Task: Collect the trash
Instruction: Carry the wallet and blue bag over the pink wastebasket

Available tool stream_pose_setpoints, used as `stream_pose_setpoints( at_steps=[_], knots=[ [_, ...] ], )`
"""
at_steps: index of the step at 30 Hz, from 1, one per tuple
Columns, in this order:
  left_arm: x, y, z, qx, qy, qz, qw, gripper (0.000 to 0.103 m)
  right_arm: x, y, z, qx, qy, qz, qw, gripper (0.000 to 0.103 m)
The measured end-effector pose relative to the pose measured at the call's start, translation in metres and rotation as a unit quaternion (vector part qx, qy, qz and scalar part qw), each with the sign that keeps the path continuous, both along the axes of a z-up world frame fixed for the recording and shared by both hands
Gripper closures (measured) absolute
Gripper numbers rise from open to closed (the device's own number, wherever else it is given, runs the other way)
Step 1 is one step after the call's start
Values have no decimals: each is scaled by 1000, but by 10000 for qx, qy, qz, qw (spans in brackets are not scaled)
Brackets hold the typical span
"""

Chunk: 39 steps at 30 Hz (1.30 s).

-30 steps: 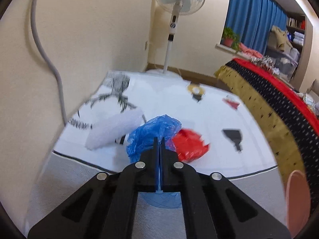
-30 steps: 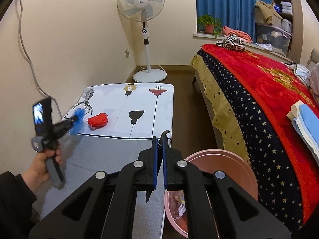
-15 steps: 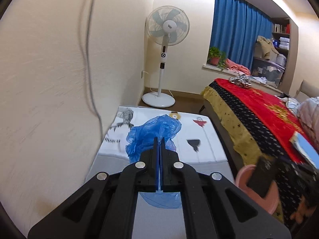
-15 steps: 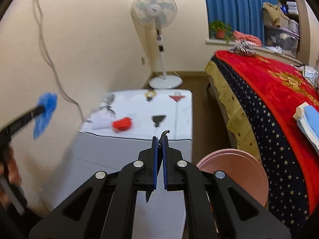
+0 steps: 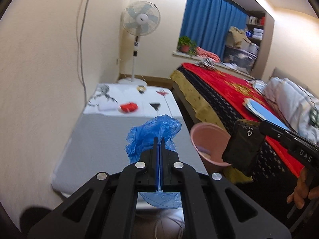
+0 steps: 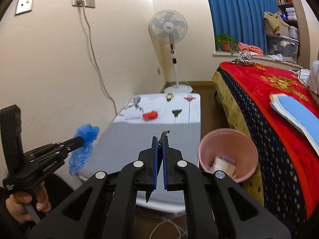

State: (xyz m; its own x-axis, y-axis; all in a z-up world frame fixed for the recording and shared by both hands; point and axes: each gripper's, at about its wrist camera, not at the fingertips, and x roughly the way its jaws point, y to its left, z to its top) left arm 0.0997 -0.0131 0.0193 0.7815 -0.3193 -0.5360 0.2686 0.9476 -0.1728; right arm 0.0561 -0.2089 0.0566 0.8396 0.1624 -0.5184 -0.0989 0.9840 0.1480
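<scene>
Both hands are loaded. The left tool (image 5: 159, 139) is pressed together on a blue plastic bag (image 5: 153, 133), the film billowing above the fingertips and sagging out below them — from the right wrist view the same bag (image 6: 83, 145) hangs off the tip of that tool, clear of the surface (image 6: 139, 137). The right tool (image 6: 159, 139) is pinching a thin dark wrapper scrap (image 6: 165, 133), one curled end poking up past the tips and a sliver dangling underneath.

The pink bin (image 6: 227, 155) stands between the surface and the bed (image 6: 269, 107), just beside the right tool, with some paper waste already in the bottom.

Handling-wise, this blue bag looks feather-light and limp: no stiffness, slick film, so it should crush flat under the pads and could cling to them on release. Best held where it is bunched, not by a single loose layer that could slide out or tear. The scrap looks just as light, and narrow enough to slip.

Still out there on the far, printed end of the surface — a red crumpled piece (image 6: 150, 115) and, just beside it, a white piece (image 6: 132, 115). Both look soft and light; I'd take each across its bunched middle.
</scene>
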Motion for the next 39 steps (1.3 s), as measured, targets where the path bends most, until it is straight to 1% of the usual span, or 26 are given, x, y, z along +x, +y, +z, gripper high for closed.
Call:
stream_pose_setpoints(
  at_steps=[3, 6, 8, 11, 14, 22, 26, 32, 39],
  knots=[
    [-14, -15, -10, -67, 122, -238, 9996, 103, -25, 1, -6, -118, 11, -28, 9999, 98],
    [-21, -27, -12, -45, 146, -426, 9990, 103, -43, -2, -11, -84, 50, -97, 9999, 98],
    [-26, -37, -11, -17, 118, -557, 9984, 103, -50, -5, -14, -53, 74, -149, 9998, 98],
    [-33, -40, -10, -21, 95, -616, 9981, 103, -59, -9, -15, -60, 71, -197, 9998, 98],
    [-32, -46, -7, -22, 79, -668, 9977, 103, -60, -13, -16, -39, 59, -221, 9997, 98],
    [-24, -59, -5, 82, 8, -778, 9969, 103, -51, -28, -19, 79, 33, -289, 9995, 98],
    [-17, -69, -8, 120, 42, -832, 9965, 103, -42, -36, -29, 117, 124, -333, 9993, 98],
    [6, -90, -13, 193, 155, -958, 9951, 103, -23, -56, -36, 186, 224, -484, 9984, 98],
    [42, -123, -11, 269, 114, -1175, 9926, 103, 6, -91, -27, 109, 84, -755, 9970, 98]
  ],
)
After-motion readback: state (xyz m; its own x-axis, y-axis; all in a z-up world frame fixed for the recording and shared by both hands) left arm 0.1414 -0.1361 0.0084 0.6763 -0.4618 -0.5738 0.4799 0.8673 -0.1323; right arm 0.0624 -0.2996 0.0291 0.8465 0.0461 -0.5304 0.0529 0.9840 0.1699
